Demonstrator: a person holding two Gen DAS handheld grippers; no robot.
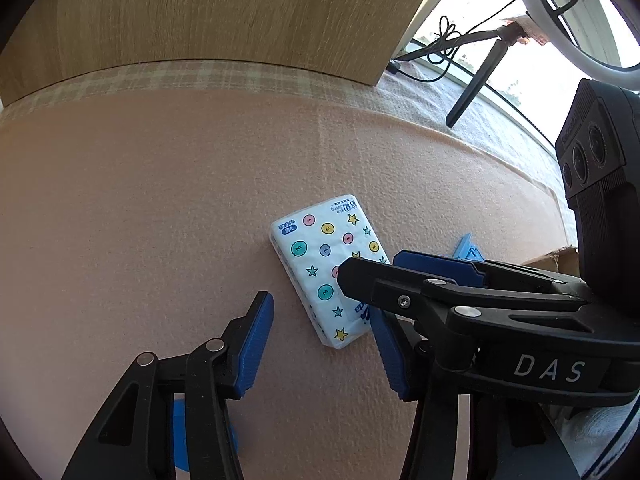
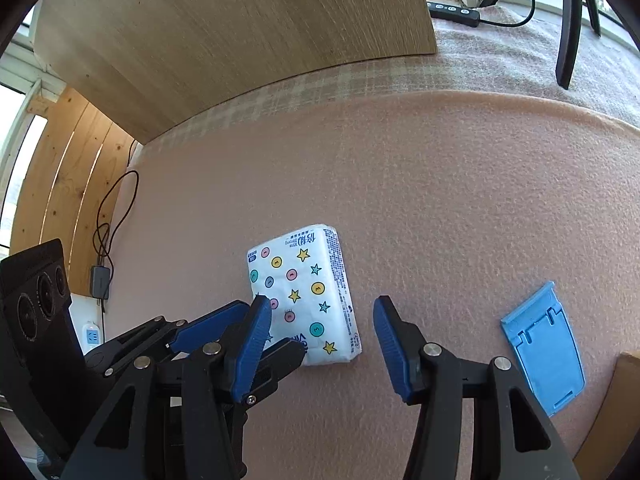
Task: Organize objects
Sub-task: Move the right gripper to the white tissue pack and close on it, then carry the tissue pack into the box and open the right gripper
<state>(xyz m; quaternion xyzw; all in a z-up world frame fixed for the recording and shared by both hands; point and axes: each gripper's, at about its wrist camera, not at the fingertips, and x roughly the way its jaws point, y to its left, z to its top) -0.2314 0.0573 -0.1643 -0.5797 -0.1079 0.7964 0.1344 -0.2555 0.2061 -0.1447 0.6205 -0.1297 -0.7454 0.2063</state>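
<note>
Your white tissue pack printed with coloured dots and stars (image 2: pixel 305 296) lies flat on the pink felt mat (image 2: pixel 440 184), untouched, so nothing looks sorted yet. Your right gripper (image 2: pixel 320 344) hangs just short of the pack's near end, fingers spread and empty. Your left gripper (image 1: pixel 320 340) crowds the same end, also spread and empty. Right of the pack, apart from it, a flat blue plastic stand (image 2: pixel 544 348) also waits to be placed.

A pink felt mat (image 2: pixel 440 184) covers the counter ahead of the claw, over a checked cloth (image 2: pixel 280 92). Beyond stands a wooden panel (image 1: pixel 208 16); bright windows (image 1: pixel 492 24) sit far right.
</note>
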